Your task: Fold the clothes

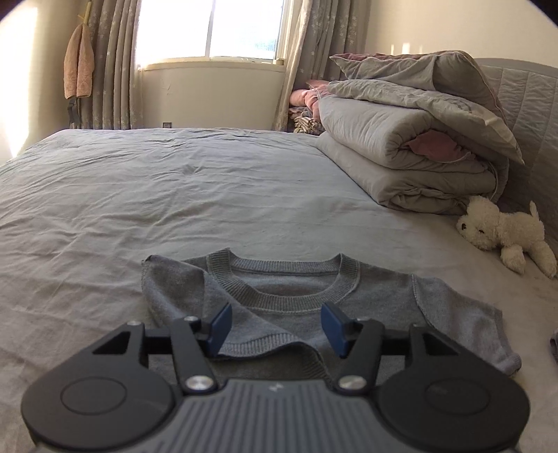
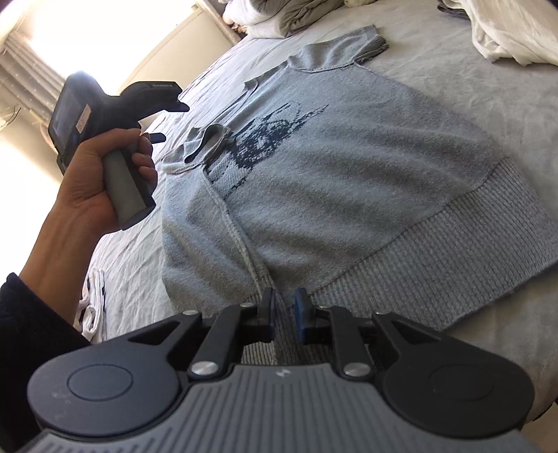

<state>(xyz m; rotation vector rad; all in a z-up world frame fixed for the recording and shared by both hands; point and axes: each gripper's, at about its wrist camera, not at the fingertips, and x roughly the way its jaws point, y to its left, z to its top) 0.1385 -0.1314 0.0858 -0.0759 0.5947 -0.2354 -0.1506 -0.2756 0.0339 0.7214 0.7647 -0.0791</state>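
A grey knit sweater with a dark blue pattern lies flat on the bed, collar towards the far side. Its left side is folded inward along a seam, and the short sleeve lies doubled over the chest. My left gripper hovers open just above the collar and the folded sleeve, with nothing between its blue pads. In the right wrist view a hand holds that left gripper above the sleeve. My right gripper is at the ribbed hem, fingers nearly together with the folded edge of the sweater pinched between them.
The grey bedsheet spreads wide to the left. Folded duvets and a white plush toy lie at the far right by the headboard. White clothes are piled beyond the sweater, and another white garment lies at the bed's near left.
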